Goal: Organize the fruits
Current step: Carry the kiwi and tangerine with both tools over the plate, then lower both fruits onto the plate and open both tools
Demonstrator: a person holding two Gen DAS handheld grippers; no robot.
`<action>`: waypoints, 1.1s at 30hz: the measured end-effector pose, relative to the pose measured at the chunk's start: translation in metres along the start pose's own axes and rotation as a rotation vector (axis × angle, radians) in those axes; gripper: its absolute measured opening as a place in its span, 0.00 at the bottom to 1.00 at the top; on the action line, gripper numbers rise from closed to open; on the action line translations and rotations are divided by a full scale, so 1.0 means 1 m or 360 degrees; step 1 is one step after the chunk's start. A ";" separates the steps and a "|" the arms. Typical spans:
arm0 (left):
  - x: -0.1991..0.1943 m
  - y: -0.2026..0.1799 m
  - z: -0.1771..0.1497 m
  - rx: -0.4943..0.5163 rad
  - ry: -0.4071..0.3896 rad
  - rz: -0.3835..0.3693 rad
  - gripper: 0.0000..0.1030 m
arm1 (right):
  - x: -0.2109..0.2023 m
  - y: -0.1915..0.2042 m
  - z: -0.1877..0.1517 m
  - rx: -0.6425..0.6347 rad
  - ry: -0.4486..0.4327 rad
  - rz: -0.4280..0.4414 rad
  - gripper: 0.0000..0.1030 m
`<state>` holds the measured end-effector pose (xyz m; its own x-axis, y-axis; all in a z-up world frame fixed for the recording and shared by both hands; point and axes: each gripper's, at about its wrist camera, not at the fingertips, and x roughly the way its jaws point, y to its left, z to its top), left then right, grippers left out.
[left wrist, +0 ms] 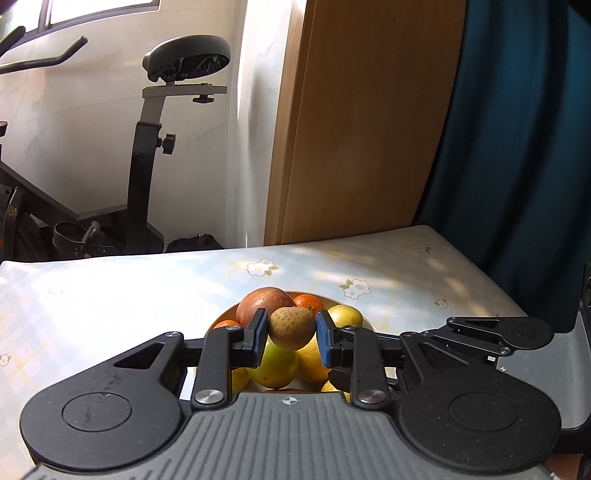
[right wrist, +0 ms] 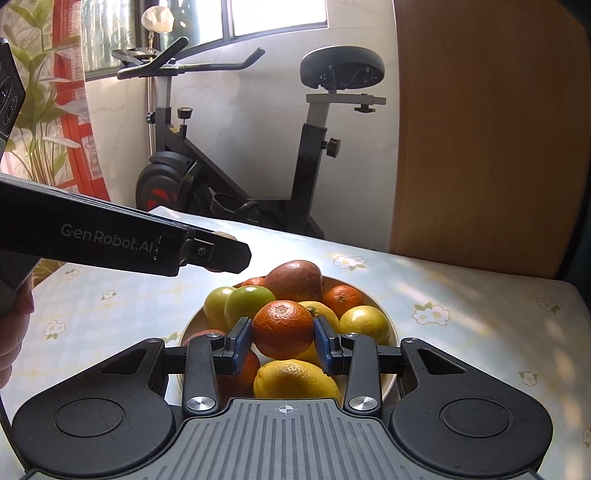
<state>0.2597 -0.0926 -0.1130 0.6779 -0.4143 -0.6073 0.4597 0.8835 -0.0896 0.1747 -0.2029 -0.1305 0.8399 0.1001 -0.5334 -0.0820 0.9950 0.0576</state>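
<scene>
Sunlit white wall (right wrist: pixel 258 122), exercise bike (right wrist: pixel 236 177), wooden panel (left wrist: pixel 354 129), window (right wrist: pixel 277 16).

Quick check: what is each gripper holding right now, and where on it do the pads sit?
Left gripper: a brown kiwi-like fruit, pads on its two opposite sides. Right gripper: an orange, also pinched across its sides, above the fruit bowl.

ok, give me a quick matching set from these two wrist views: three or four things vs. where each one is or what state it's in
Things:
1. brown kiwi-like fruit
2. orange
3. lemon
4. exercise bike

Place or state:
A. in the bowl, nearest the right wrist camera
B. beyond the table, by the wall
C. clamped in the left gripper
D. clamped in the right gripper

Pairs: 1-C, 2-D, 3-A, 4-B
</scene>
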 end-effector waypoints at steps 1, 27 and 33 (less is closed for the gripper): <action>0.001 0.000 0.001 -0.0003 0.0002 0.0000 0.29 | 0.001 -0.001 0.000 0.0001 0.0000 0.0002 0.32; 0.030 0.021 -0.008 -0.0166 0.0176 -0.0110 0.29 | 0.013 -0.001 -0.007 -0.0083 0.0031 -0.0044 0.32; 0.028 0.025 -0.007 -0.0191 0.0168 -0.0115 0.29 | 0.014 0.001 -0.005 -0.0094 0.0033 -0.0044 0.33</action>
<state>0.2864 -0.0804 -0.1382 0.5789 -0.4579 -0.6747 0.4289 0.8747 -0.2256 0.1834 -0.2006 -0.1423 0.8312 0.0722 -0.5513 -0.0910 0.9958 -0.0068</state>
